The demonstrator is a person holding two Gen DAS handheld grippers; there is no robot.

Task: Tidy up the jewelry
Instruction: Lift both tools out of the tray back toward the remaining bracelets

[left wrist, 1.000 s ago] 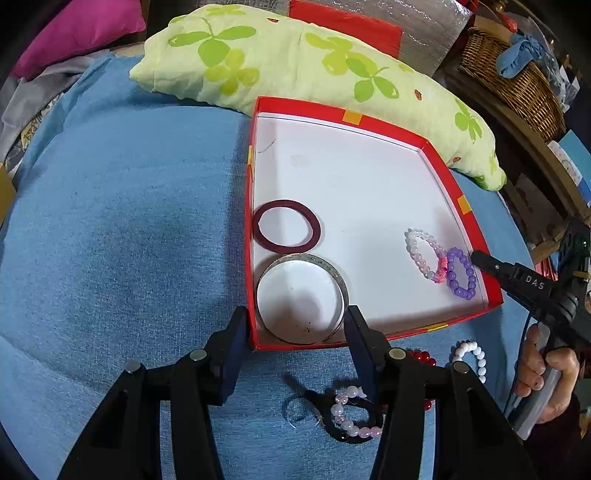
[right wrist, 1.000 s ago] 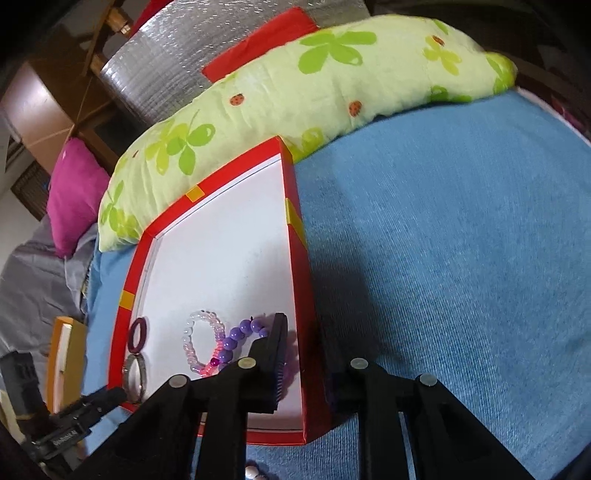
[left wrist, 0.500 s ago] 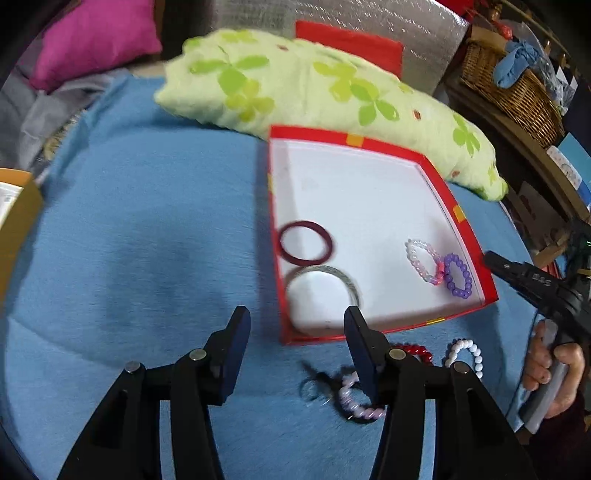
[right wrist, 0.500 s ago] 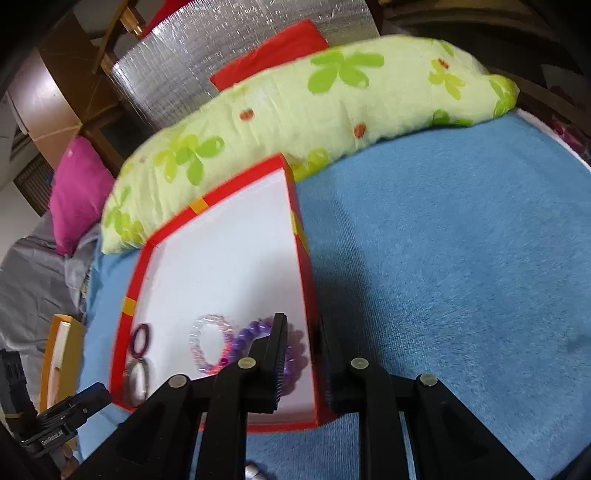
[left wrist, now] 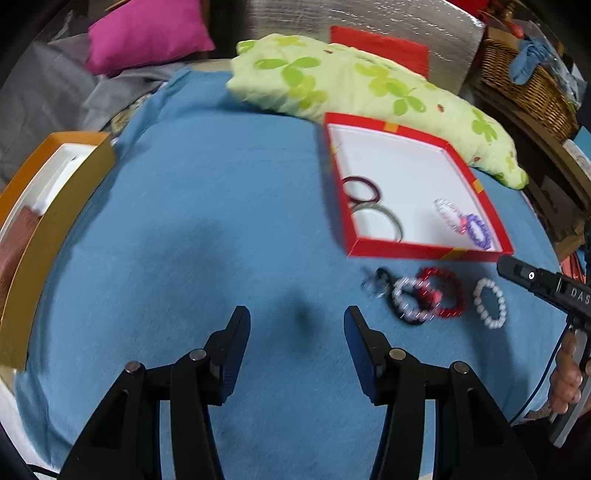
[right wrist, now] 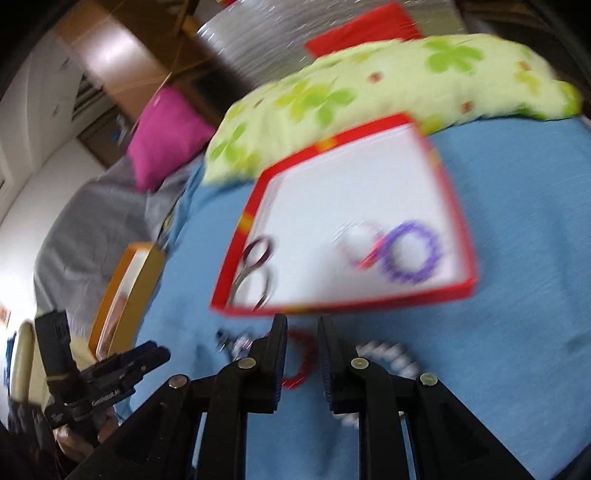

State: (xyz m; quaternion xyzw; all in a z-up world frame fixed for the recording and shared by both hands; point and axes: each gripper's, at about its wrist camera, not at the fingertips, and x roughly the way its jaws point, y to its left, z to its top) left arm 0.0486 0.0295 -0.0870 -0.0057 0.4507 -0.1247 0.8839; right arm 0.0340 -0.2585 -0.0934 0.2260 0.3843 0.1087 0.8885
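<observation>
Left claw [left wrist: 295,338]: spread wide, holding nothing, over blue blanket [left wrist: 207,229].
Right claw [right wrist: 302,345]: narrow gap, nothing held, above red bracelet [right wrist: 297,360].
Red box [left wrist: 421,254]: holds four bracelets.

Green-flowered pillow [left wrist: 369,88] lying along blue blanket [left wrist: 207,206], magenta cushion [left wrist: 147,35] sitting behind, wicker basket [left wrist: 532,88] standing right, orange box [left wrist: 55,206] resting at left edge

On the side of my right gripper [left wrist: 546,286], seen from my left wrist, I read the white letters "DAS", cut off at the picture's edge. My left gripper [right wrist: 122,373] carries white lettering too, but it is too blurred to read.
</observation>
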